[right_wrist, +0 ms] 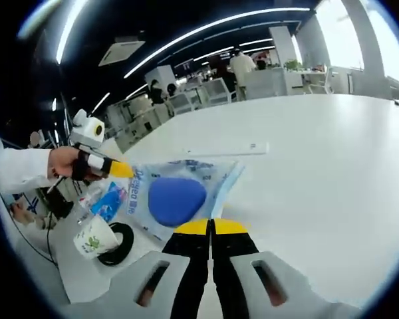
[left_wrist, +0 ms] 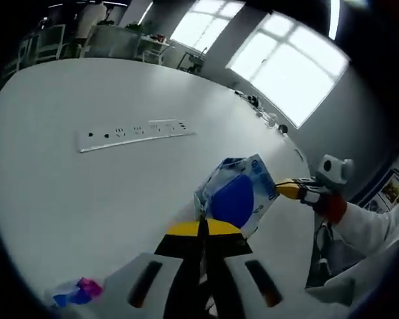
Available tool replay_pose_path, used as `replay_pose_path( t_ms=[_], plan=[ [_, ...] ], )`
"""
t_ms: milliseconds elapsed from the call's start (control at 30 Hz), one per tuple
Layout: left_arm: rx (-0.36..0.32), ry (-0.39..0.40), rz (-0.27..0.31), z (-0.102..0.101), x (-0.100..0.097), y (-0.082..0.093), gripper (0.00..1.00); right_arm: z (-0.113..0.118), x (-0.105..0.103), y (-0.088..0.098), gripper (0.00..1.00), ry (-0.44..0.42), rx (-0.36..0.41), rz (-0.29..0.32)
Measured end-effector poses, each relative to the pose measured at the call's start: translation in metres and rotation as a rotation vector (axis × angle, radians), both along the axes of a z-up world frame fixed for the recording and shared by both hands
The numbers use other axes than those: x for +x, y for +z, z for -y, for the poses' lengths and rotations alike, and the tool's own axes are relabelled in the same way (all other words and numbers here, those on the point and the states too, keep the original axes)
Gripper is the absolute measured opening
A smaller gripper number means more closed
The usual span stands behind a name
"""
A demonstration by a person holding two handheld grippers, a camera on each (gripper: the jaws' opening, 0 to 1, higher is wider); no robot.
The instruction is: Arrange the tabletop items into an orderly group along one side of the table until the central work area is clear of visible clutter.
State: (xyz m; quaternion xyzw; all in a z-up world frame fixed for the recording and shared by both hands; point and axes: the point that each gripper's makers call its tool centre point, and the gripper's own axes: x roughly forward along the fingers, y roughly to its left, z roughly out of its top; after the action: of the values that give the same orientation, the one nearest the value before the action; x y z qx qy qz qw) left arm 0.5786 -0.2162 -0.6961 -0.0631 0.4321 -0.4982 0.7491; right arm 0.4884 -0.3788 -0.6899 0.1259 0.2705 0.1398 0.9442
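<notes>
Both my tools grip clear plastic bag with blue round pad (left_wrist: 237, 194) above white desk (left_wrist: 86, 199): left tool (left_wrist: 203, 227) clamped on one edge, right tool (right_wrist: 211, 226) on opposite edge.

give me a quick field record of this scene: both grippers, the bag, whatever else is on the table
left hand-held gripper: jaws shut, clamped on the near edge of the clear bag
right hand-held gripper: jaws shut, clamped on the opposite edge of the clear bag
clear bag: clear plastic with blue print, a round blue item inside, held between both grippers above the white table
power strip: long, white, flat on the table beyond the bag
paper cup: printed, by the table edge
black ring: lies beside the cup
small wrapper: pink and blue, near the table edge
</notes>
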Motion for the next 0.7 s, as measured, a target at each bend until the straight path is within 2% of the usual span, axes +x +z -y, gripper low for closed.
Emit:
replay_pose_path(
  t_ms=[400, 700],
  plan=[
    [0.04, 0.027, -0.051, -0.008, 0.006, -0.021, 0.0, -0.007, 0.005, -0.012, 0.0, 0.012, 0.02, -0.032],
    [0.051, 0.049, -0.061, -0.011, 0.01, -0.03, 0.0, -0.008, 0.007, -0.024, 0.0, 0.008, 0.038, -0.064]
  ],
)
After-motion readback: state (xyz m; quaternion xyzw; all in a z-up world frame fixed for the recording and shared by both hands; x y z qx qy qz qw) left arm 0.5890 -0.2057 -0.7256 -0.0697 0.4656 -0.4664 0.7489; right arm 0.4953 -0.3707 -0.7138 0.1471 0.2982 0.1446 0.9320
